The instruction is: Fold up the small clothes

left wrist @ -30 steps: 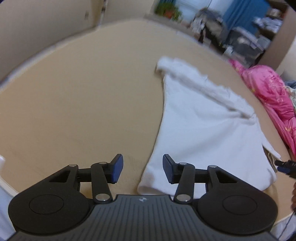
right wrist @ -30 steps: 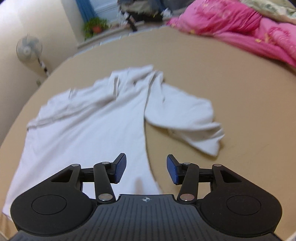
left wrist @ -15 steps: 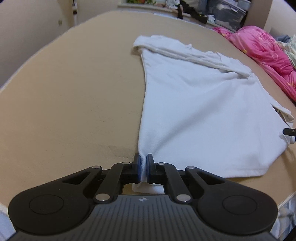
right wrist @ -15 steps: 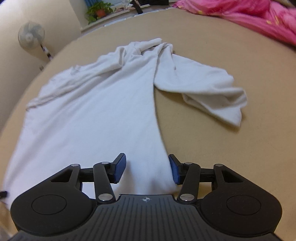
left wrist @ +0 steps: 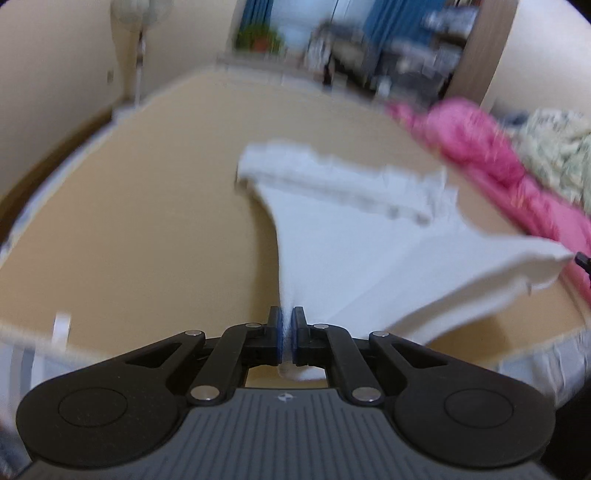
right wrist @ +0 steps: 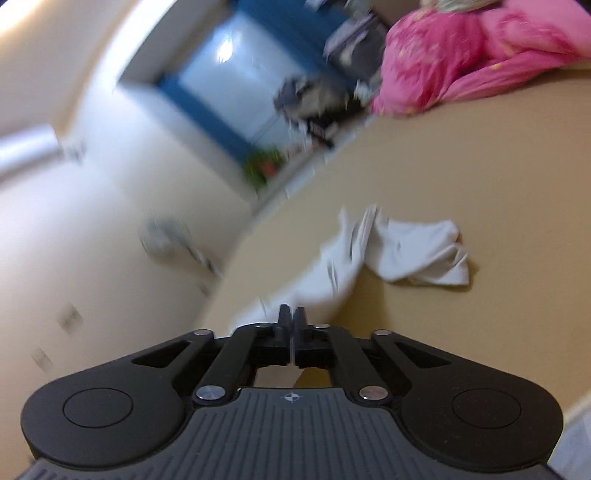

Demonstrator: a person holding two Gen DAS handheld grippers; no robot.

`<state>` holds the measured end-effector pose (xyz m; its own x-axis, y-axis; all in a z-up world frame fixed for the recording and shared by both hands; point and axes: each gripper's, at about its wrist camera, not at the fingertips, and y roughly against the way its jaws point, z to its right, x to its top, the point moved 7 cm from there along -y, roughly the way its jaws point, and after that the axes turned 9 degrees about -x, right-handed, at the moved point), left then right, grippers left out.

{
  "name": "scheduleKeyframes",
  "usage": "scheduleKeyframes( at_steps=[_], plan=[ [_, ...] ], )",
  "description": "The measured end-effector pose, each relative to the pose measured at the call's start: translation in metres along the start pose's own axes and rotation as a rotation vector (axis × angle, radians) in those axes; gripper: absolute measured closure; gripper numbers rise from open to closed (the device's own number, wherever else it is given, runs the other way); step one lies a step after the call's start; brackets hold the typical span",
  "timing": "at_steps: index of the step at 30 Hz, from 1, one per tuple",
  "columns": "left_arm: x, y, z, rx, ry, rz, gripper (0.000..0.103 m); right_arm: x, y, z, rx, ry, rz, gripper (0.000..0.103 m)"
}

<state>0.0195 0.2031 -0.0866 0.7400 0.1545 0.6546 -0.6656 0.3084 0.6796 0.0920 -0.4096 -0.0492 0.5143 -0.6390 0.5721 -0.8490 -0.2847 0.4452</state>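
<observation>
**Both grippers clamp the white shirt's hem**

Pinching a corner of the white shirt, the left gripper has its blue-padded fingers pressed together on the cloth, a small tab of fabric showing behind them. In the left wrist view the shirt fans out from that pinch across the tan bed surface, a folded sleeve lying across its far end and its right-hand hem corner raised toward the tip of the other tool at the frame edge. The pink blanket borders the bed on the right, with a fan and a blurred window beyond.

The right wrist view alone shows the other sleeve crumpled on the bed to the right of the shirt's body, and the scene there is strongly tilted. The right gripper has its fingers closed, white cloth running up to them; whether cloth lies between the pads cannot be told through the blur.

A second ago both grippers stood spread above a shirt lying flat; half a second ago the left was already shut on the hem while the right was open around it. Now the near hem is lifted off the bed.

Left of the shirt the bed is bare up to its edge; on the right the blanket lies near.
</observation>
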Motion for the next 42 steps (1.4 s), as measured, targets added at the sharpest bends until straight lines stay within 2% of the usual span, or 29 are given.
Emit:
scheduleKeyframes(
  at_steps=[1,2,3,4,6,8,9,10,12,16,17,18,19,20,22,23,25,28,29,32,34,35,37,38,39,41,42],
  plan=[
    [-0.007,-0.006,-0.002,-0.015,0.019,-0.059,0.097,-0.003,0.003,0.013,-0.073,0.0,-0.022,0.103],
    [-0.009,-0.008,-0.004,-0.017,0.019,-0.085,0.095,-0.012,0.001,0.027,-0.177,0.029,-0.064,0.103],
    [-0.008,-0.013,-0.005,0.006,0.007,-0.09,0.088,-0.022,-0.005,0.041,-0.285,0.069,-0.109,0.103],
    [-0.005,-0.017,-0.006,0.038,-0.004,-0.085,0.084,-0.027,-0.012,0.047,-0.352,0.074,-0.142,0.101],
    [0.0,-0.026,-0.008,0.061,0.011,-0.097,0.076,-0.033,-0.029,0.043,-0.355,0.117,-0.161,0.1],
    [0.003,-0.038,-0.008,0.063,0.039,-0.122,0.076,-0.042,-0.052,0.032,-0.359,0.181,-0.186,0.081],
    [0.006,-0.05,-0.007,0.078,0.04,-0.141,0.076,-0.05,-0.065,0.028,-0.358,0.202,-0.213,0.06],
    [0.006,-0.057,-0.007,0.099,0.036,-0.164,0.076,-0.064,-0.082,0.023,-0.356,0.227,-0.264,0.055],
    [0.004,-0.069,-0.013,0.129,0.035,-0.205,0.076,-0.087,-0.111,0.016,-0.351,0.269,-0.356,0.055],
    [-0.011,-0.085,-0.023,0.161,0.054,-0.278,0.076,-0.122,-0.144,-0.007,-0.347,0.354,-0.46,0.057],
    [-0.015,-0.088,-0.025,0.167,0.062,-0.294,0.076,-0.128,-0.152,-0.008,-0.364,0.39,-0.479,0.061],
    [-0.018,-0.09,-0.027,0.166,0.074,-0.308,0.076,-0.136,-0.154,-0.011,-0.387,0.428,-0.486,0.079],
    [-0.021,-0.092,-0.029,0.165,0.083,-0.321,0.076,-0.144,-0.149,-0.013,-0.399,0.462,-0.481,0.098],
    [-0.023,-0.096,-0.03,0.167,0.084,-0.331,0.076,-0.145,-0.149,-0.015,-0.392,0.474,-0.475,0.1],
    [-0.025,-0.098,-0.029,0.176,0.055,-0.334,0.087,-0.138,-0.14,-0.015,-0.355,0.428,-0.446,0.1],
    [-0.024,-0.098,-0.027,0.18,0.04,-0.331,0.1,-0.13,-0.131,-0.014,-0.344,0.412,-0.425,0.1],
    [-0.023,-0.094,-0.019,0.18,0.013,-0.311,0.101,-0.108,-0.108,-0.004,-0.352,0.364,-0.366,0.1],
    [-0.019,-0.068,-0.002,0.099,-0.01,-0.246,0.101,-0.074,-0.064,0.018,-0.342,0.252,-0.32,0.101],
    [-0.021,-0.059,0.003,0.076,-0.022,-0.232,0.101,-0.07,-0.052,0.023,-0.336,0.25,-0.315,0.101],
    [-0.041,-0.045,0.004,0.075,-0.018,-0.293,0.102,-0.08,-0.021,0.038,-0.386,0.295,-0.377,0.101],
    [-0.054,-0.044,0.007,0.071,-0.026,-0.343,0.101,-0.096,-0.015,0.053,-0.478,0.309,-0.456,0.101],
    [-0.057,-0.047,0.011,0.083,-0.06,-0.36,0.1,-0.101,-0.017,0.055,-0.511,0.337,-0.476,0.101],
    [-0.052,-0.051,0.015,0.131,-0.127,-0.332,0.099,-0.109,-0.026,0.055,-0.571,0.426,-0.489,0.099],
    [-0.044,-0.051,0.016,0.14,-0.139,-0.299,0.093,-0.105,-0.032,0.053,-0.618,0.471,-0.447,0.099],
    [-0.035,-0.05,0.018,0.141,-0.14,-0.262,0.081,-0.098,-0.035,0.048,-0.639,0.502,-0.393,0.096],
    [-0.016,-0.047,0.026,0.14,-0.147,-0.166,0.076,-0.08,-0.04,0.033,-0.588,0.485,-0.295,0.092],
    [-0.007,-0.046,0.032,0.14,-0.159,-0.121,0.076,-0.071,-0.043,0.025,-0.547,0.472,-0.255,0.084]
  ],
)
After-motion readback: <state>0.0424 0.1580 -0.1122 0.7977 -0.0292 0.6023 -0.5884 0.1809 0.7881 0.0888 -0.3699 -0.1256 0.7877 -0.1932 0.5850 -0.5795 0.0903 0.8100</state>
